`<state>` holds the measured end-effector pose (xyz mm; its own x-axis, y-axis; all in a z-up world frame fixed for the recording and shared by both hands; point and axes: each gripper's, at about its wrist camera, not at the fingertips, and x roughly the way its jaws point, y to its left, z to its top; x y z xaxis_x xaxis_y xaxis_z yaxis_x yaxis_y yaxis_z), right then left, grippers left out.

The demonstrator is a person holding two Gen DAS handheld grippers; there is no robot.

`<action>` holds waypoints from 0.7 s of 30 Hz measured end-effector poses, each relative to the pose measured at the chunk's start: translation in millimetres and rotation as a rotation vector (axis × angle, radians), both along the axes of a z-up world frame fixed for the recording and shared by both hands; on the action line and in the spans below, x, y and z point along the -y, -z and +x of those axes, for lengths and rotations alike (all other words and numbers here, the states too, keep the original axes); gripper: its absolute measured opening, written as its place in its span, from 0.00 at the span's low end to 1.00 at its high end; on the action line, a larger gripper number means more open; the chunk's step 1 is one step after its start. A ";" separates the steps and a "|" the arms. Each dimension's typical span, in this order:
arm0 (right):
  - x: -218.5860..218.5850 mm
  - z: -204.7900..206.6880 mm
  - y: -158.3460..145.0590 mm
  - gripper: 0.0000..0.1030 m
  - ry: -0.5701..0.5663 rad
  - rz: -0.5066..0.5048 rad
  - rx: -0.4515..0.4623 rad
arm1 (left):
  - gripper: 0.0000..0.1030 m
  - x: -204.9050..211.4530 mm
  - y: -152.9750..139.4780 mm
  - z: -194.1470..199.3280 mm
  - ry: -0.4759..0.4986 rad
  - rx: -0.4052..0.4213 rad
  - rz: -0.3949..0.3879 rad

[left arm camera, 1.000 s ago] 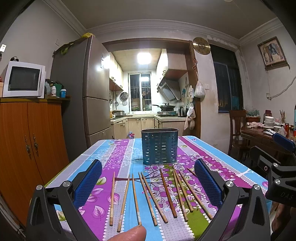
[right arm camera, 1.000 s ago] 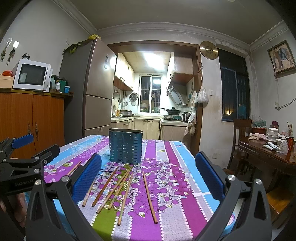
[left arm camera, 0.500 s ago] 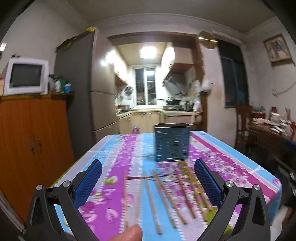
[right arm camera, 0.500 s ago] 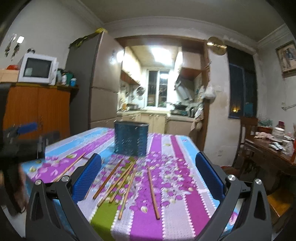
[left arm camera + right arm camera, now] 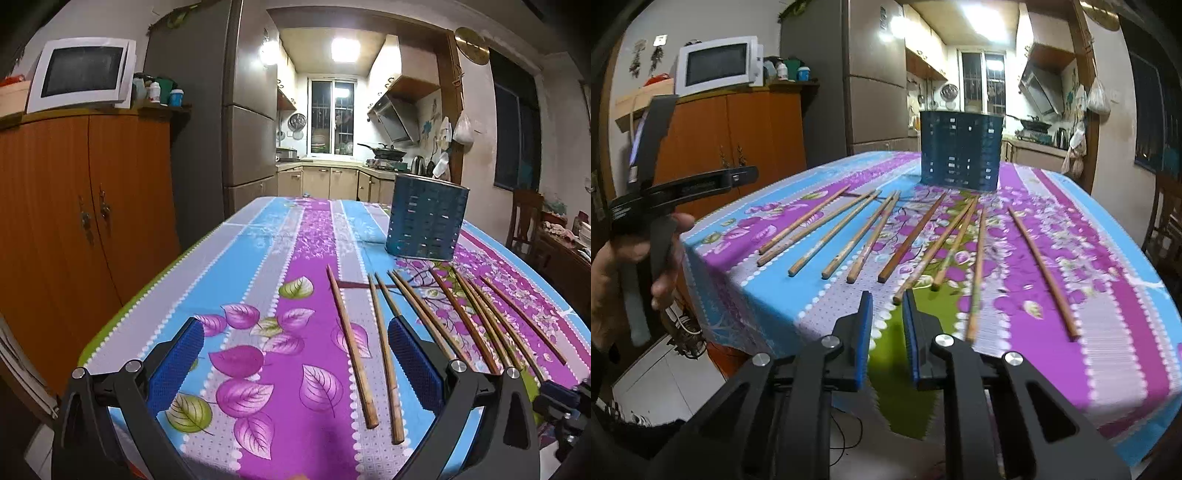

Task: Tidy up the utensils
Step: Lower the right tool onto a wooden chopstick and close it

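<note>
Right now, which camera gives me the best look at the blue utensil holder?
The left wrist view: the blue utensil holder is sharp, well lit, with its slotted wall and rim clear, standing past the chopsticks. The right wrist view shows it head-on but darker, backlit by the kitchen lights, behind the chopsticks' far ends.

Near edge of table [image 5: 1126, 354]: open to approach; bare cloth lies before the row of chopsticks [image 5: 912, 236].
Row itself: sticks fan side by side across the near half, narrow gaps between most, wider beside the rightmost stick.
Far middle: blue holder [image 5: 960, 151] stands upright behind the row, blocking a straight pass.
Left half of table: bare cloth, free.
Off the left edge: wooden cabinet [image 5: 88, 221] close by.
</note>
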<state>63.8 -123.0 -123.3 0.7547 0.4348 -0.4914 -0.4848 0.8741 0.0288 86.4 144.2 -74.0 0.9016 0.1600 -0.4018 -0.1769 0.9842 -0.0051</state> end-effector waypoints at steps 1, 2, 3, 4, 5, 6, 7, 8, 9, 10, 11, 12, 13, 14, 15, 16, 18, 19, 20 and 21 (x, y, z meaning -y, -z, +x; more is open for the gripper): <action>-1.8 2.8 2.0 0.15 0.009 0.000 -0.008 | 0.97 1.7 0.6 -1.3 0.006 0.004 0.007; -3.6 6.9 4.3 0.15 0.020 0.000 -0.019 | 0.97 3.5 0.7 -2.2 0.016 0.007 0.014; -4.7 9.9 6.0 0.15 0.025 -0.003 -0.026 | 0.97 4.4 1.3 -3.5 0.024 0.009 0.016; -6.5 12.6 7.7 0.15 0.035 -0.006 -0.029 | 0.97 6.0 1.8 -3.7 0.034 0.009 0.013; -6.8 14.2 8.6 0.15 0.047 -0.010 -0.022 | 0.97 6.6 2.4 -4.1 0.046 0.008 0.007; -9.2 15.8 8.7 0.15 0.061 -0.015 -0.016 | 0.97 8.3 3.5 -3.2 0.053 0.007 0.003; -8.4 18.3 8.7 0.15 0.069 -0.015 -0.016 | 0.96 9.5 5.2 -1.6 0.061 0.006 -0.001; -9.3 21.2 9.3 0.15 0.080 -0.014 -0.015 | 0.96 9.7 6.8 -1.7 0.066 0.004 -0.002; -9.8 23.1 9.1 0.15 0.087 -0.013 -0.014 | 0.96 10.1 9.0 -1.6 0.071 0.000 -0.003; -9.5 24.4 9.6 0.15 0.090 -0.014 -0.011 | 0.96 11.1 11.0 -1.2 0.074 -0.003 -0.003; -10.7 25.7 9.8 0.15 0.094 -0.019 -0.006 | 0.96 10.8 13.9 -2.7 0.079 -0.006 -0.004; -10.9 26.6 9.9 0.14 0.097 -0.018 -0.003 | 0.96 11.7 16.5 -3.0 0.083 -0.009 -0.002; -10.0 27.1 10.4 0.11 0.098 -0.012 -0.002 | 0.95 13.4 20.0 -6.3 0.091 -0.010 0.006; -8.6 26.7 10.6 0.09 0.100 -0.007 -0.001 | 0.92 15.2 22.3 -9.4 0.102 -0.011 0.011; -7.6 26.3 10.6 0.09 0.105 -0.003 -0.001 | 0.90 19.3 26.9 -15.7 0.129 -0.016 0.019; -6.5 25.9 11.0 0.09 0.109 0.001 -0.001 | 0.86 22.7 29.8 -19.6 0.147 -0.019 0.020; -4.8 24.9 11.6 0.08 0.112 0.010 0.002 | 0.78 35.4 38.1 -31.0 0.215 -0.035 0.014; -4.4 24.1 11.8 0.08 0.110 0.012 0.004 | 0.74 41.9 41.2 -34.0 0.246 -0.042 0.006; -4.4 23.7 11.8 0.08 0.108 0.010 0.007 | 0.67 48.3 44.0 -36.0 0.270 -0.048 0.004; -3.9 23.0 12.1 0.08 0.107 0.008 0.011 | 0.63 59.4 47.9 -37.6 0.303 -0.059 0.013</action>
<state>86.8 -119.2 -135.4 0.8023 0.3554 -0.4795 -0.3891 0.9207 0.0313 48.8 84.8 -121.9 0.8845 -0.1067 -0.4542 0.1248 0.9921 0.0098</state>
